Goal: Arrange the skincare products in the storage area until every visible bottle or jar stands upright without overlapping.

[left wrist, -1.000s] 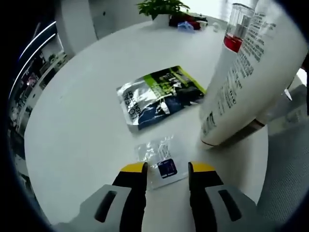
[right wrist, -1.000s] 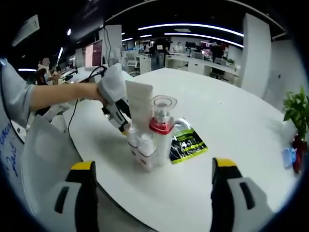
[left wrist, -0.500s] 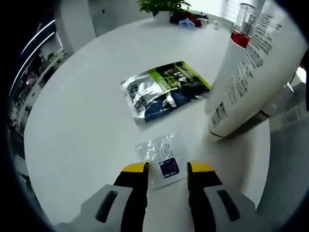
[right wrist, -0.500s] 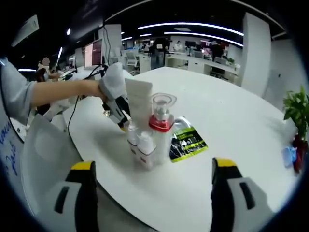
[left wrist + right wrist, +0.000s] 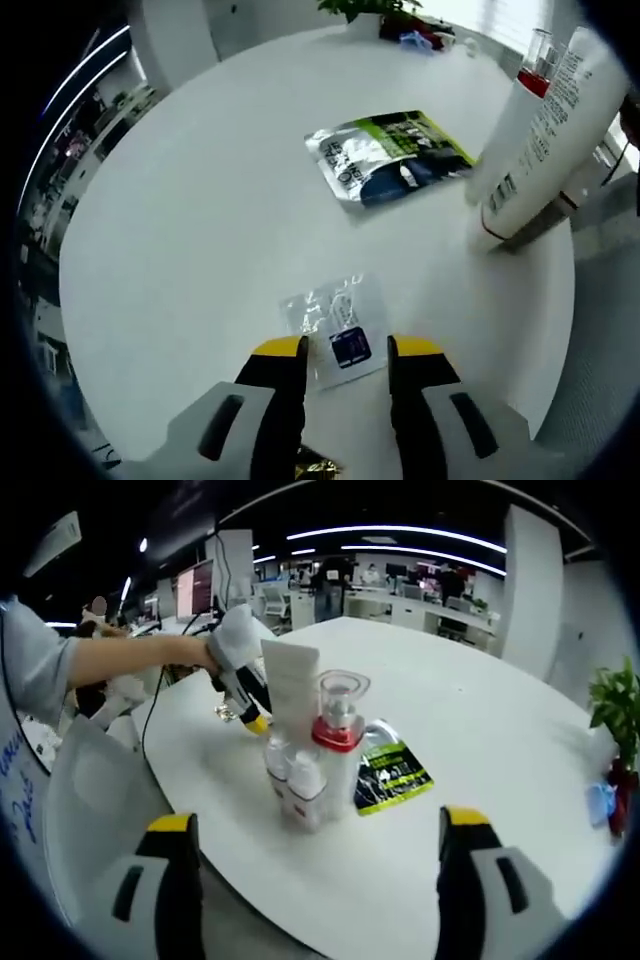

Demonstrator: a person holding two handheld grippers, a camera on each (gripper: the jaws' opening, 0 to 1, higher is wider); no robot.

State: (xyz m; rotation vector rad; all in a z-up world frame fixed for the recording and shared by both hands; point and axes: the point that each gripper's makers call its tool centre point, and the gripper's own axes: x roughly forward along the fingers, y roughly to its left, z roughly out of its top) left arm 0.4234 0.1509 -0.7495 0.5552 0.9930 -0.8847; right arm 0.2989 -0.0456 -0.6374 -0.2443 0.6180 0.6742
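Left claw (image 5: pixel 343 352) open above a clear sachet (image 5: pixel 335 327) on the worktop (image 5: pixel 180 230). Right gripper view adds upright bottles (image 5: pixel 312 755) beside the foil pouch (image 5: pixel 393 775); right claw (image 5: pixel 315 855) released.

Left claw (image 5: pixel 345 350): I see grey moulded housing, black jaws, yellow tips.
Right claw (image 5: pixel 318 825): I see the same grey body, black jaws, yellow caps.
Sleeve (image 5: pixel 28 670): light grey, worn on my left arm.

I see white tube (image 5: pixel 545 140) top cut by view edge. Print on foil sachet (image 5: pixel 392 157) too blurred to read. Red-collared bottle (image 5: pixel 535 75) mostly hidden behind tube.
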